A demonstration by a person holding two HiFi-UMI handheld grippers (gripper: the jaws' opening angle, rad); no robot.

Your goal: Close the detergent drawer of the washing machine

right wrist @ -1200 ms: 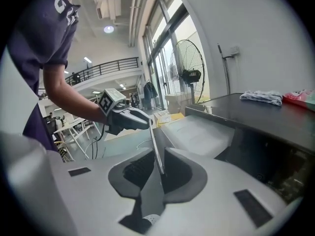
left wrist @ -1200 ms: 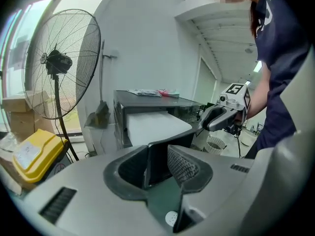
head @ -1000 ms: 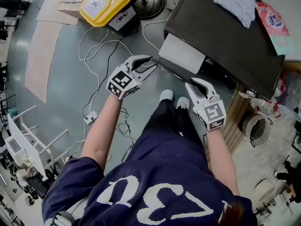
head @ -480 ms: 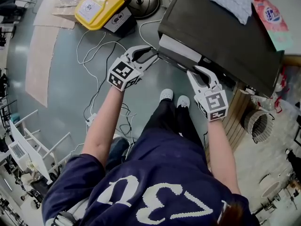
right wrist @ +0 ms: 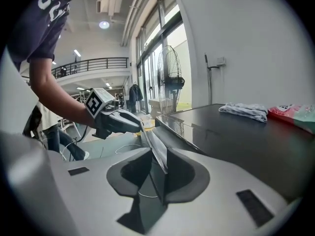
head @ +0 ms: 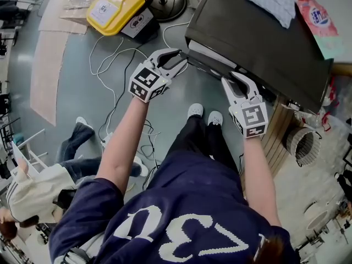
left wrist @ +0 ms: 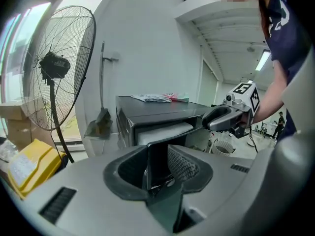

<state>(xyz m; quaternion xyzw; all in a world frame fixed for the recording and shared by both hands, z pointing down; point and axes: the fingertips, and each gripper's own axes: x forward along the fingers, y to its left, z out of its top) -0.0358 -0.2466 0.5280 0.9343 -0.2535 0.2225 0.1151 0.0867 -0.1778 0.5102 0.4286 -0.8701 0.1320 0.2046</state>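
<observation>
The left claw [left wrist: 156,157] is held released, its jaws wide apart. The left corner of the detergent drawer [head: 212,55] is straddled by them, and no pad is seen pressing on it. The corner is probably kept between the jaws so that the panel can be steered and pushed without being clamped.

The jaws of the right claw [right wrist: 156,163] have just been opening. The thin edge of the drawer's front is stood between them, with a gap seen on at least one side, so this claw is also taken as released. A grip is judged to be no longer needed there, since a push alone sends the drawer home.

The two claws are set at opposite ends of the drawer front. That spacing is likely chosen so the drawer is driven in squarely and not jammed askew.

The drawer is seated at the upper front of the washing machine [head: 264,34]. Only a narrow pale strip of it is shown under the dark top, so it is judged nearly shut. Whether it is fully flush cannot be told.

A cloth [head: 269,1] and a pink packet [head: 316,18] are left on the machine's top, well clear of the drawer. On the floor a yellow case [head: 113,4] and loose cables [head: 118,65] are seen, away from the person's feet.
</observation>
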